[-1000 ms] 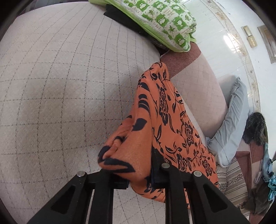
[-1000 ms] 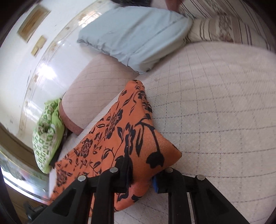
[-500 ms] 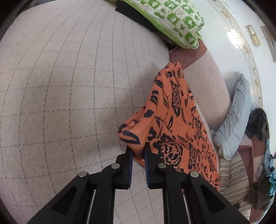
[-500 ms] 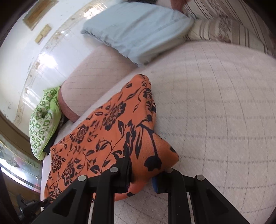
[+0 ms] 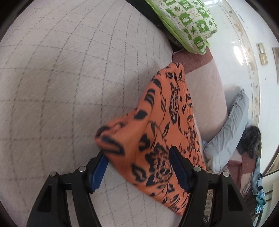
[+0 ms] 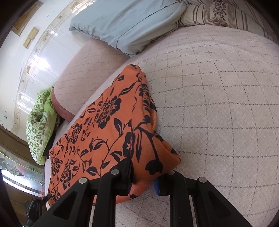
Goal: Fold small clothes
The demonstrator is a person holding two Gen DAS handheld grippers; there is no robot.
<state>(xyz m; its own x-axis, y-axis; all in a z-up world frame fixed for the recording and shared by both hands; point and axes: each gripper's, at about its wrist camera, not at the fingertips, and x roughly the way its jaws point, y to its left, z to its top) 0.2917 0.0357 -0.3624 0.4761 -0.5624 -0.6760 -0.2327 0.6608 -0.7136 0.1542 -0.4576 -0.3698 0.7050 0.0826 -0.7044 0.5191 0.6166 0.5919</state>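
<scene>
Orange garment with a black floral print (image 5: pixel 167 125) lying on a pale quilted mattress cover with a grey diamond grid (image 5: pixel 69 78), along the edge nearest a padded pinkish bolster (image 5: pixel 207 97). Left gripper (image 5: pixel 137 155): jaws spread wide apart, blue-padded fingers (image 5: pixel 99 167) standing on either side of a bunched corner of the garment, which sits loosely between them without being pinched. Right gripper (image 6: pixel 144 176): jaws partly closed and clamped on the opposite bunched corner of the same garment (image 6: pixel 111 125), cloth bulging out between the black fingers. Between the two corners the fabric is spread flat, patterned side up. A green-and-white patterned pillow (image 5: pixel 190 22) lies beyond one end of the garment; a pale blue pillow (image 6: pixel 129 24) and a striped floral pillow (image 6: pixel 219 15) lie beyond the other.
</scene>
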